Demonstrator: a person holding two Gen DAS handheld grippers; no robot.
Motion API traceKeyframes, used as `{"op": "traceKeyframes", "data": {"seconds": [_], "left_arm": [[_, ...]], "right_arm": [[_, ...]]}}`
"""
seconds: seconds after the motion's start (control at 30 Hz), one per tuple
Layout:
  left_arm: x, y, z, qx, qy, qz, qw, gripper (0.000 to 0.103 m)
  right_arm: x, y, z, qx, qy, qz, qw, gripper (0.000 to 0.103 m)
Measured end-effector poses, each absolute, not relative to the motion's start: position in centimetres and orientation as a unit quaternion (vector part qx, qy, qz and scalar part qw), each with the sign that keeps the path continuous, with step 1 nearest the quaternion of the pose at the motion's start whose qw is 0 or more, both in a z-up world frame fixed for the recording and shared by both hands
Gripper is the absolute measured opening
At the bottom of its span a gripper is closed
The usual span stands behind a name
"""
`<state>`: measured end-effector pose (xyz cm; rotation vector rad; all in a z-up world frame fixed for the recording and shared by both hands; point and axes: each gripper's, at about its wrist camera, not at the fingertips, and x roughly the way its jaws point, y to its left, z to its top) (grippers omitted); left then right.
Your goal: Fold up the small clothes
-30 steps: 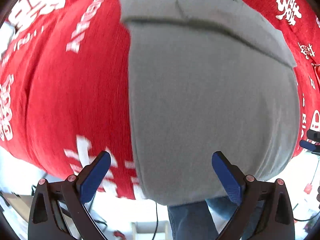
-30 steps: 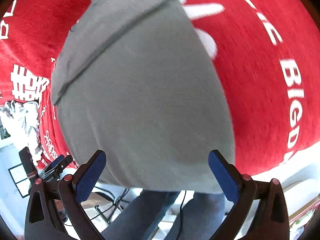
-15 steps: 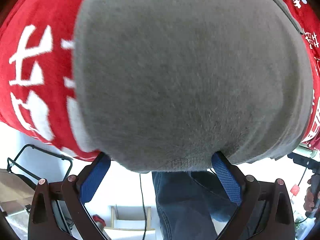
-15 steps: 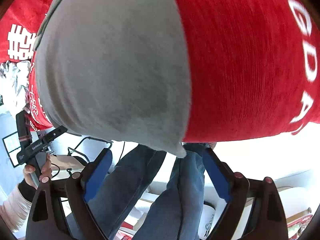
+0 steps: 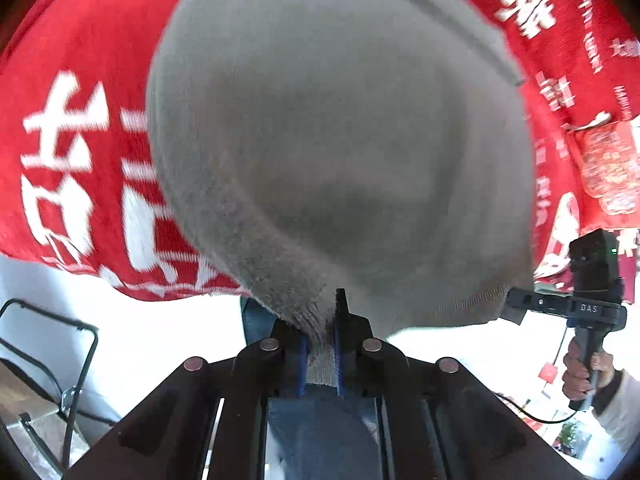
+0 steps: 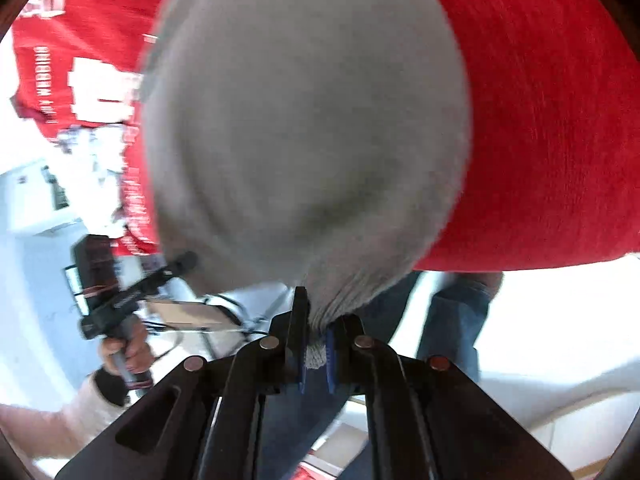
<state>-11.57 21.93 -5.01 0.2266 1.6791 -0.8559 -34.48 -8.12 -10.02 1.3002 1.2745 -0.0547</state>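
A grey knit garment (image 5: 340, 140) lies on a red cloth (image 5: 80, 92) with white lettering that covers the table. My left gripper (image 5: 320, 344) is shut on the garment's near hem at its left corner. My right gripper (image 6: 316, 340) is shut on the same hem at the right corner; the garment (image 6: 304, 120) fills that view. The hem is bunched between each pair of blue pads. The right gripper shows in the left wrist view (image 5: 560, 304) and the left gripper in the right wrist view (image 6: 132, 292), each at its end of the hem.
The red cloth (image 6: 540, 120) ends at the table's near edge, just under both grippers. The person's jeans (image 6: 452, 320) stand right behind that edge. A black metal frame (image 5: 48, 344) stands at the lower left. A red patterned packet (image 5: 608, 168) lies at the right on the cloth.
Both grippers went from wide open above the garment to shut on its near hem. The hem is now bunched and slightly lifted at both corners.
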Motion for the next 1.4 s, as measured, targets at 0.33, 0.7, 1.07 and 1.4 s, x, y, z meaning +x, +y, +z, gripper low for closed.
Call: {"op": "traceKeyframes", "data": {"seconds": [0.33,0.7,1.07,1.4], "left_arm": [[0.3,13.6,2.7,0.076,0.634,-0.41,0.651,0.011],[6.3,8.1,-1.1,0.192,0.631,-0.395,0.639,0.022],[6.4,8.6,-0.5,0.276,0.581,-0.389,0.66,0.093],[5.5,4.1,-3.9,0.315,0.576,-0.374,0.655,0.093]], "right_arm": [[-25.4,-18.1,-1.8,0.603,0.414,-0.035,0.681,0.008],[-19.1,-26.4,-6.5,0.634,0.41,-0.132,0.643,0.008],[-19.0,-26.1,-4.7,0.548,0.463,-0.175,0.674,0.065],[-15.2,-26.6,-3.6,0.327,0.582,-0.183,0.722,0.065]]}}
